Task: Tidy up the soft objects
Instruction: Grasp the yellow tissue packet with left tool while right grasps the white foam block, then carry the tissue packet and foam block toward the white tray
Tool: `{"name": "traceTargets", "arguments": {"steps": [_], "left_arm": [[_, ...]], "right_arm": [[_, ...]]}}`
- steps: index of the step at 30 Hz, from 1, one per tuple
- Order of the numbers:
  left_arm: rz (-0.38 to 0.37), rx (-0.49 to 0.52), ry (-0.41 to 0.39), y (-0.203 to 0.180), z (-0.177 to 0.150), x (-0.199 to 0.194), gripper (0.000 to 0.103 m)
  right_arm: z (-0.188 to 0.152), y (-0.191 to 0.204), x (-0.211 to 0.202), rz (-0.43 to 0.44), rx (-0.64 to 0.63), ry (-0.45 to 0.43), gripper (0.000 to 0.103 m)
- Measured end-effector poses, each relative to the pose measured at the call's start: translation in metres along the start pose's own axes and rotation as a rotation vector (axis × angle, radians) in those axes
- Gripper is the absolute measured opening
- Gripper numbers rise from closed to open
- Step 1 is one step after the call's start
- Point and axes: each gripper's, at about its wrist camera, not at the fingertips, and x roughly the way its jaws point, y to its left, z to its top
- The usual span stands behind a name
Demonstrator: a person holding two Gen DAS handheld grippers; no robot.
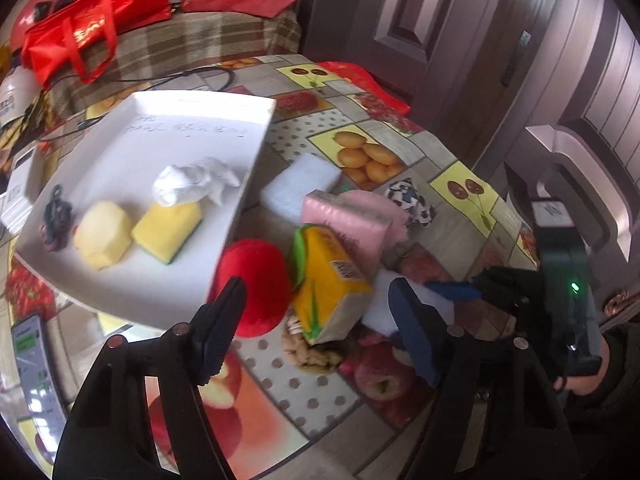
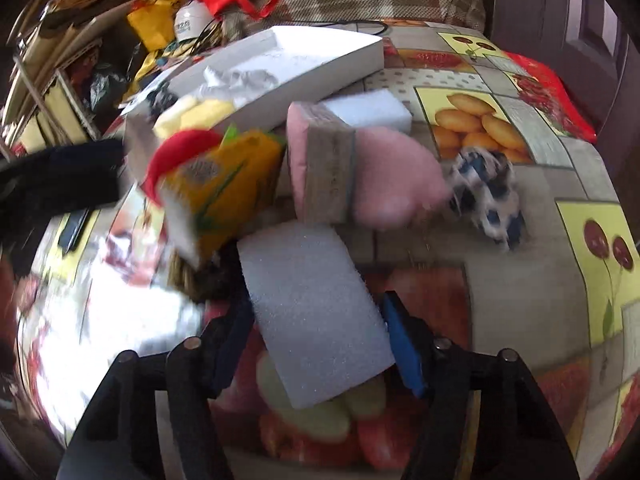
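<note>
A white tray [image 1: 120, 276] on the table holds a yellow-green sponge [image 1: 168, 230], a pale yellow sponge [image 1: 102, 234], a crumpled white cloth [image 1: 196, 180] and a dark knot [image 1: 56, 216]. Beside it lie a red plush [image 1: 256, 284], an orange tissue pack [image 1: 332, 284], a pink tissue pack [image 1: 352, 220], a white foam block [image 1: 300, 184] and a spotted cloth [image 1: 412, 200]. My left gripper [image 1: 316, 304] is open just before the red plush and orange pack. My right gripper [image 2: 320, 328] is shut on a white foam block [image 2: 316, 312], lifted slightly over the table.
The table carries a fruit-print cloth [image 1: 360, 152]. A phone [image 1: 32, 364] lies at its left edge. Red bags [image 1: 92, 20] sit on a plaid-covered sofa behind. A dark door [image 1: 460, 40] stands to the right. Cluttered shelves [image 2: 60, 80] are at far left.
</note>
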Motion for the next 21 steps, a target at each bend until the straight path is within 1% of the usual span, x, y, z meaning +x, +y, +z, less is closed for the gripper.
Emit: {"name": "traceTargets", "arguments": {"steps": [2,6,7,8,9,10,12,14,18,21], "left_arm": [[-0.010,0.026,0.014,-0.009,0.001,0.009,0.074],[0.010,0.073,0.053,-0.023,0.002,0.032,0.074],[0.033,0.090,0.063,-0.026,0.002,0.037,0.069],[0.068,0.109,0.078,-0.027,0.001,0.043,0.051],[0.074,0.111,0.090,-0.027,-0.002,0.047,0.042],[0.063,0.101,0.091,-0.025,-0.003,0.048,0.035],[0.049,0.089,0.074,-0.022,-0.005,0.043,0.032],[0.031,0.082,0.064,-0.022,-0.007,0.036,0.025],[-0.008,0.055,0.031,-0.023,-0.013,0.013,0.024],[-0.053,0.013,-0.015,-0.020,-0.019,-0.010,0.024]], "right_arm": [[-0.014,-0.004,-0.007,0.000,0.017,0.002,0.064],[-0.035,-0.018,-0.024,0.001,0.106,-0.002,0.064],[-0.034,-0.022,-0.025,0.002,0.126,-0.003,0.064],[-0.038,-0.028,-0.029,0.001,0.155,-0.005,0.064],[-0.040,-0.033,-0.031,-0.004,0.177,-0.007,0.064],[-0.042,-0.037,-0.035,-0.011,0.198,-0.010,0.064],[-0.044,-0.045,-0.042,-0.020,0.226,-0.021,0.064],[-0.045,-0.050,-0.049,-0.025,0.247,-0.040,0.064],[-0.041,-0.053,-0.065,-0.021,0.271,-0.090,0.064],[-0.032,-0.052,-0.078,-0.017,0.277,-0.138,0.064]]}}
